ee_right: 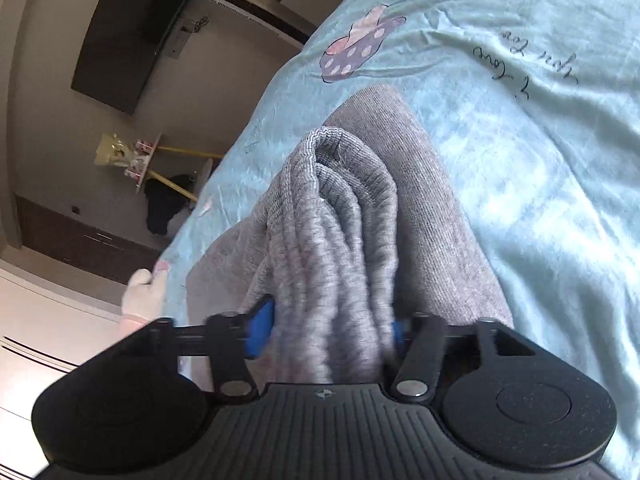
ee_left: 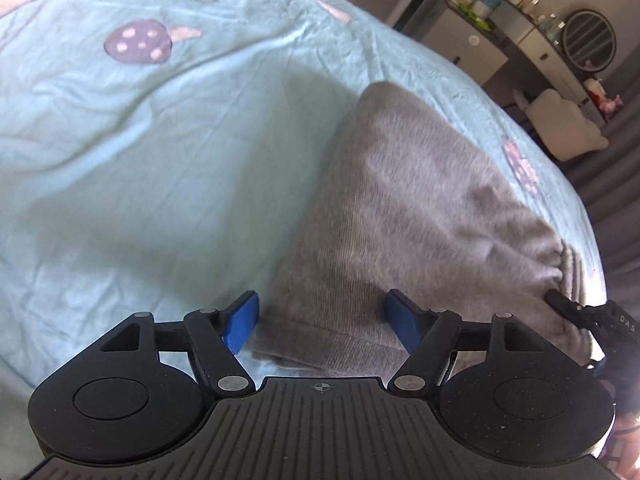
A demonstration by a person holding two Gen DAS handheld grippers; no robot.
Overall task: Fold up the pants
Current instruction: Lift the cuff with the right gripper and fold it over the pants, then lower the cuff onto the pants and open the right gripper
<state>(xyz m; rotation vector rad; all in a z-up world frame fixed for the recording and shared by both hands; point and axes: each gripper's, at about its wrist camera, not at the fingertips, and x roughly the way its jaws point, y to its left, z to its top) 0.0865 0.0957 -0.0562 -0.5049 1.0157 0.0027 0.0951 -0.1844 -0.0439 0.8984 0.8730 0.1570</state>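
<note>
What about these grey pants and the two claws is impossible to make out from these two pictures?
- Left wrist view: the near end of the grey pants runs under the left claw, so its edge is hidden.
- Left wrist view: the right claw is cut off by the frame edge; only a black tip shows.
- Right wrist view: the bunched cuffs fill the right claw, hiding its right pad and the layers beneath.
- Both views: motion blur hides fabric detail.

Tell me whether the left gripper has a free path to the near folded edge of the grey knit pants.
Probably yes. The left gripper is open, and the grey knit pants lie right ahead of it on the light blue bedsheet, with nothing between. The right gripper clamps the bunched ribbed end off to the side.
</note>
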